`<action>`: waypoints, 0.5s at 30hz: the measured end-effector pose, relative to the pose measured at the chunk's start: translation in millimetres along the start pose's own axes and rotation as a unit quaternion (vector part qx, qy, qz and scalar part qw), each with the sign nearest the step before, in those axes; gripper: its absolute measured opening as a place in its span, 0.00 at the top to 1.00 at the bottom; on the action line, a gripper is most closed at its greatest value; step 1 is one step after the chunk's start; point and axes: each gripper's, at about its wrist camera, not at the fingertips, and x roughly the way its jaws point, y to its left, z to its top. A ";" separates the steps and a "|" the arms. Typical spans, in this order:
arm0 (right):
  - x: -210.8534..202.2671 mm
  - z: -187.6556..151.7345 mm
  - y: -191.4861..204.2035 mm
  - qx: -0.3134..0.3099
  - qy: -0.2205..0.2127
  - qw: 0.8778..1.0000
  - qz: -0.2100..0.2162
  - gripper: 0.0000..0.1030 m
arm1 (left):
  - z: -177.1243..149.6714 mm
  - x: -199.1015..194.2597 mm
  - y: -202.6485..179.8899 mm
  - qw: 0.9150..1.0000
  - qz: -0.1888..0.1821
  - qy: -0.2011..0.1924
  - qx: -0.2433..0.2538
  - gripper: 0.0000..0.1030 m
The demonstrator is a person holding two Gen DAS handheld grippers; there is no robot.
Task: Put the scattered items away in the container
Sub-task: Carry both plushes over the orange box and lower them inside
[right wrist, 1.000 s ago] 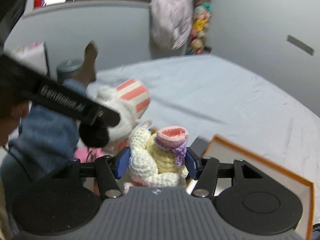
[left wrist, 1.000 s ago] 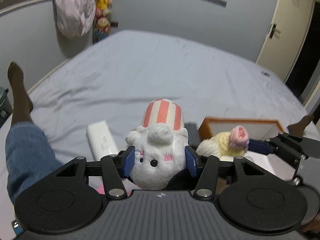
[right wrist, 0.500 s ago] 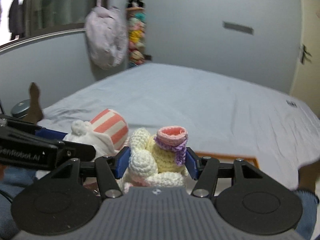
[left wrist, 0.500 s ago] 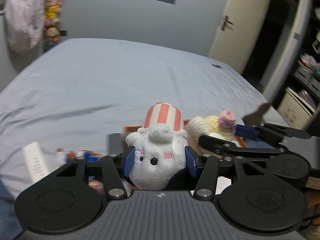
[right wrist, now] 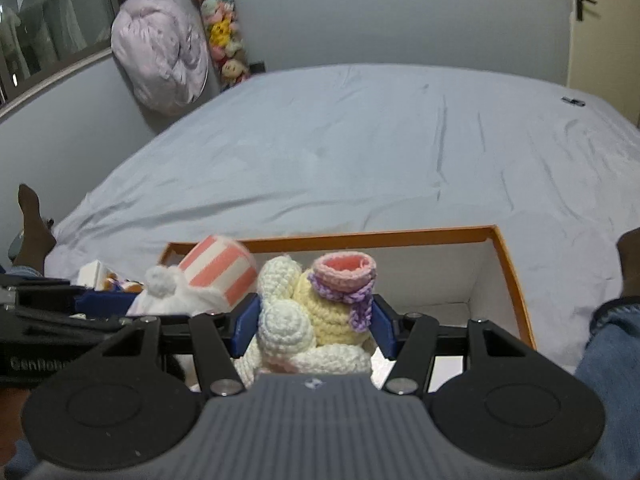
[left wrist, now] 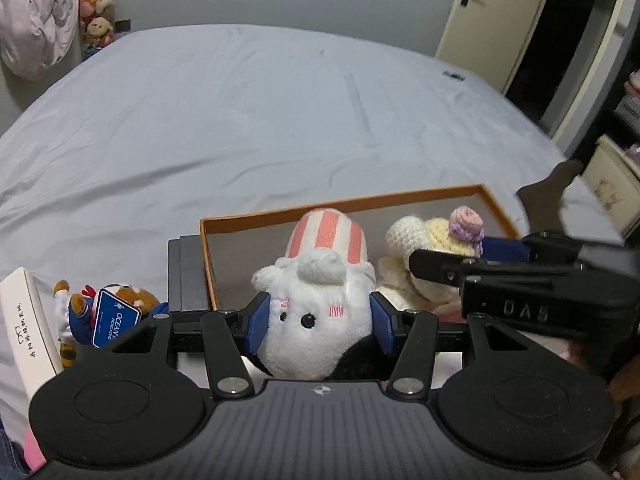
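My left gripper (left wrist: 318, 322) is shut on a white plush toy (left wrist: 316, 312) with a pink-and-white striped hat, held over the left part of an orange-rimmed box (left wrist: 340, 203) on the bed. My right gripper (right wrist: 314, 326) is shut on a cream and yellow crochet doll (right wrist: 320, 312) with a pink and purple hat, held over the same box (right wrist: 516, 280). The two toys hang side by side, the plush (right wrist: 200, 280) to the left of the doll (left wrist: 432, 240). In the left wrist view the right gripper (left wrist: 448, 258) reaches in from the right.
A small bear toy with a blue tag (left wrist: 108, 312), a white carton (left wrist: 28, 320) and a black flat box (left wrist: 186, 276) lie left of the orange box. The grey bedsheet (left wrist: 280, 120) stretches beyond. A person's jeans leg (right wrist: 612, 340) and socked feet (right wrist: 32, 224) flank the box.
Both grippers swung to the right with their toys, from beside the box to over its inside. The box now shows whole behind the toys, and the left leg has left the left wrist view.
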 end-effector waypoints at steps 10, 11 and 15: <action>50.3 12.3 -12.2 -0.031 0.076 0.995 0.057 0.41 | -0.3 29.3 7.3 1.000 0.020 0.011 0.003 0.41; 54.5 12.4 -12.1 -0.033 0.079 0.995 0.057 0.41 | -0.8 30.8 10.3 1.000 0.015 0.010 0.000 0.40; 70.1 14.6 -13.0 -0.026 0.084 0.994 0.062 0.40 | 0.4 31.1 12.6 1.000 0.014 0.000 0.008 0.41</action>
